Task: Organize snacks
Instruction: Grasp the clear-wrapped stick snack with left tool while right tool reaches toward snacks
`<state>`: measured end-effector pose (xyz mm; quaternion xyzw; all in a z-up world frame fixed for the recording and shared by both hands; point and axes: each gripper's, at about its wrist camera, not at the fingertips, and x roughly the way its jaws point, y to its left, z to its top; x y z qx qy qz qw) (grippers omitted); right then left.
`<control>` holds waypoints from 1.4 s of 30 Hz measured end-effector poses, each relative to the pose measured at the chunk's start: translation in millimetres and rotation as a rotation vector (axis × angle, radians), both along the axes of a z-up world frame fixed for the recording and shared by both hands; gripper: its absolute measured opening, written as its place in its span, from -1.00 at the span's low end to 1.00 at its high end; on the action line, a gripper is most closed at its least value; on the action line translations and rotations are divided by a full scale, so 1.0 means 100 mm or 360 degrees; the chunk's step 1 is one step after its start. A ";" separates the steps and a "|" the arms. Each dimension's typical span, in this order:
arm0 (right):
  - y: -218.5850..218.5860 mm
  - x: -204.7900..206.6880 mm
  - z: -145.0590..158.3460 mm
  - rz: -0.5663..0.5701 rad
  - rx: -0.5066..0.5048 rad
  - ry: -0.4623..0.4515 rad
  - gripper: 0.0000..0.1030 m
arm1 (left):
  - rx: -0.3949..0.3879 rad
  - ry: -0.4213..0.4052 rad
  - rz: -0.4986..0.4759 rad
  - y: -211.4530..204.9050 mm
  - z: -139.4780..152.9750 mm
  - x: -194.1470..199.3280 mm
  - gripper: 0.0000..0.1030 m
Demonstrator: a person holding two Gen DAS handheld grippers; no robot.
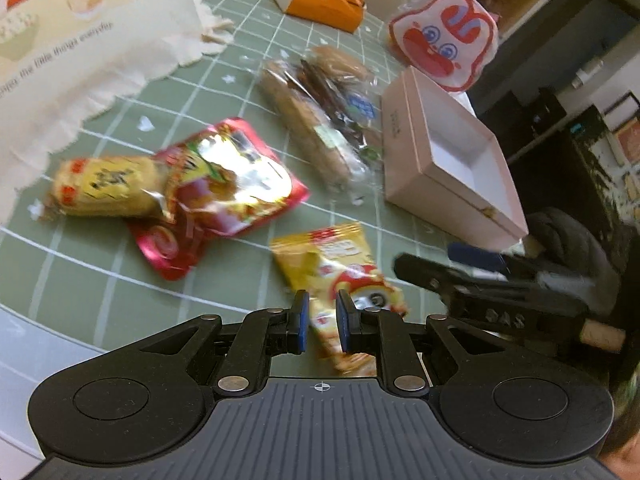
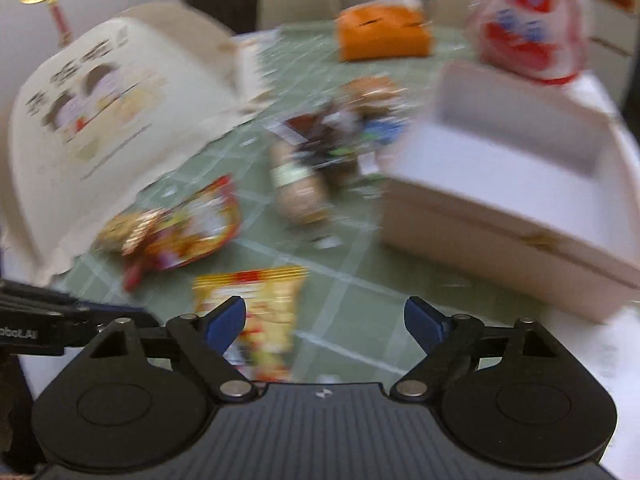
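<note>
From the left wrist view, the left hand-held gripper (image 1: pixel 323 322) is closed narrowly on a yellow snack packet (image 1: pixel 340 280), its blue pads pressing the packet's lower part. Beyond it on the green checked surface (image 1: pixel 100 280) lie a red foil packet (image 1: pixel 224 196) partly over a yellow wrapped cake (image 1: pixel 104 188), with a clear bag of biscuits (image 1: pixel 316 120) just beside an open pink box (image 1: pixel 452 160).

Seen from the right wrist, heavily blurred, the right hand-held gripper (image 2: pixel 325 320) stands wide with nothing between its pads; the yellow snack packet (image 2: pixel 260 312) sits left of its gap, and the pink box (image 2: pixel 500 200) is to the right.
</note>
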<state>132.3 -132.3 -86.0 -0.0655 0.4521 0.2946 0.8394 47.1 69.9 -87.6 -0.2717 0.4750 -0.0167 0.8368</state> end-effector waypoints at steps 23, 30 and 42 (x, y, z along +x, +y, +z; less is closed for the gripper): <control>-0.64 -0.67 -0.27 0.0056 -0.0025 0.0053 0.83 | -0.0193 0.0009 0.0057 -0.45 -0.35 -0.49 -0.08; -0.73 -0.69 -0.31 0.0029 0.0024 0.0018 0.85 | -0.0179 0.0051 0.0010 -0.55 -0.19 -0.42 -0.07; -1.08 -0.77 -0.32 -0.0134 0.0025 -0.0008 0.85 | 0.0106 0.0040 -0.0414 -1.25 0.11 0.01 -0.38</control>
